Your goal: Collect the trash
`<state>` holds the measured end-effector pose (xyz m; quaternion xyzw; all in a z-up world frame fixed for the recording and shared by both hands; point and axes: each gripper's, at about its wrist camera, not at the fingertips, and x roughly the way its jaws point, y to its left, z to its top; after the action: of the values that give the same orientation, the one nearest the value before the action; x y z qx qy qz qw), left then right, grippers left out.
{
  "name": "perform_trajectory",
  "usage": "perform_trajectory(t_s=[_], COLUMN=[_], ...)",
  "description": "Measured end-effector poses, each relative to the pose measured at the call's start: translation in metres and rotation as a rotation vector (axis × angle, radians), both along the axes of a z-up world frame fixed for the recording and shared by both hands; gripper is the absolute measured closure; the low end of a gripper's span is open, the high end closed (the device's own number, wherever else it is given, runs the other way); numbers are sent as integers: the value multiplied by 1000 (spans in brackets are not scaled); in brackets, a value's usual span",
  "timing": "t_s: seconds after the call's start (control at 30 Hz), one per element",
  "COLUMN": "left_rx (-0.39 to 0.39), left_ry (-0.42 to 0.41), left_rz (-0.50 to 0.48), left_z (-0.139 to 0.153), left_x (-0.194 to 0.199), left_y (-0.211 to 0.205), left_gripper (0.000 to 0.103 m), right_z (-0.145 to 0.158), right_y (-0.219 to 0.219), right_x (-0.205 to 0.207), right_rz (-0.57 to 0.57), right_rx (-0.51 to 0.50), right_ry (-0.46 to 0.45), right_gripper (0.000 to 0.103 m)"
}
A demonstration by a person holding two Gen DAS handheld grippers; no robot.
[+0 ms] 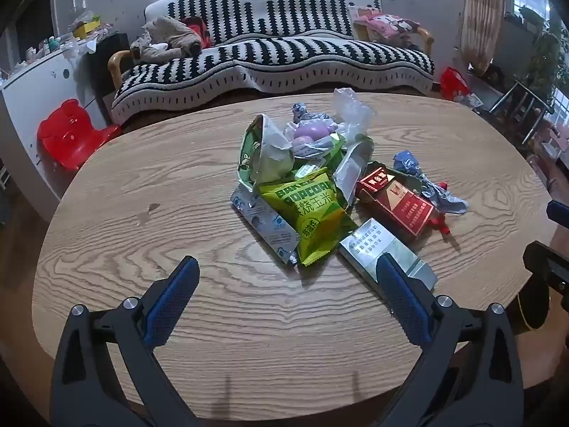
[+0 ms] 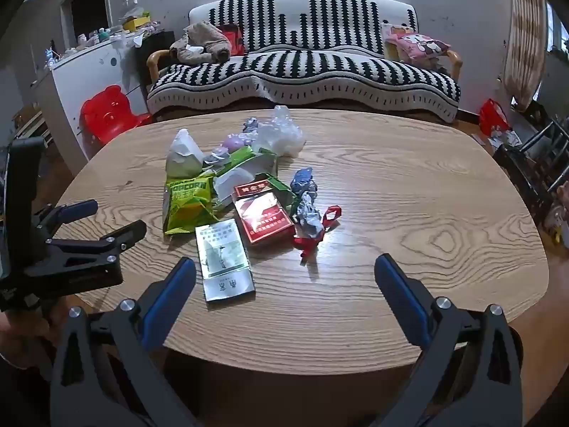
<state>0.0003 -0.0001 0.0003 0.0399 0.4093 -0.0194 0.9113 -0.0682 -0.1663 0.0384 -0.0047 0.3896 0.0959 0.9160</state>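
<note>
- Left wrist view: the left gripper [image 1: 284, 267] hung empty, jaws spread, at lower centre. The trash pile [image 1: 320, 185] lay uncollected mid-frame on the wooden table [image 1: 142, 185]; nothing seemed gathered yet.
- Right wrist view: the right gripper [image 2: 284, 267] was likewise spread and empty. A striped sofa [image 2: 302, 64] filled the top.

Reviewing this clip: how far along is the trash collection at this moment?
Nothing looks collected yet. The popcorn bag, red cigarette pack, silver carton, foil wrapper and clear plastic bag all lie in a pile on the wooden table. In hand: nothing; the left gripper and right gripper are both open and empty. No bin is visible. The whole pile remains.
</note>
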Motion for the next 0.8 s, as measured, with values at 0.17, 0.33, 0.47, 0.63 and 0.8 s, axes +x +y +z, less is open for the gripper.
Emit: perform_trajectory(t_s=[0.17, 0.33, 0.47, 0.63, 0.8], left_rx=[-6, -12, -12, -11, -8], left_ry=[-3, -1, -2, -1, -5], left_rz=[7, 9, 12, 10, 11], left_z=[0, -2, -1, -3, -1], left_x=[0, -2, 1, 3, -1], left_y=[0, 4, 8, 10, 5], left_gripper=[6, 6, 6, 6, 6], right_z=[-1, 0, 0, 0, 1], right_y=[-6, -2, -4, -4, -2], right_x=[4, 0, -1, -1, -1], right_rz=[-17, 4, 6, 9, 12], right_rx=[20, 22, 31, 35, 33], right_ry=[6, -4, -8, -8, -10], right_gripper=[6, 6, 6, 6, 6])
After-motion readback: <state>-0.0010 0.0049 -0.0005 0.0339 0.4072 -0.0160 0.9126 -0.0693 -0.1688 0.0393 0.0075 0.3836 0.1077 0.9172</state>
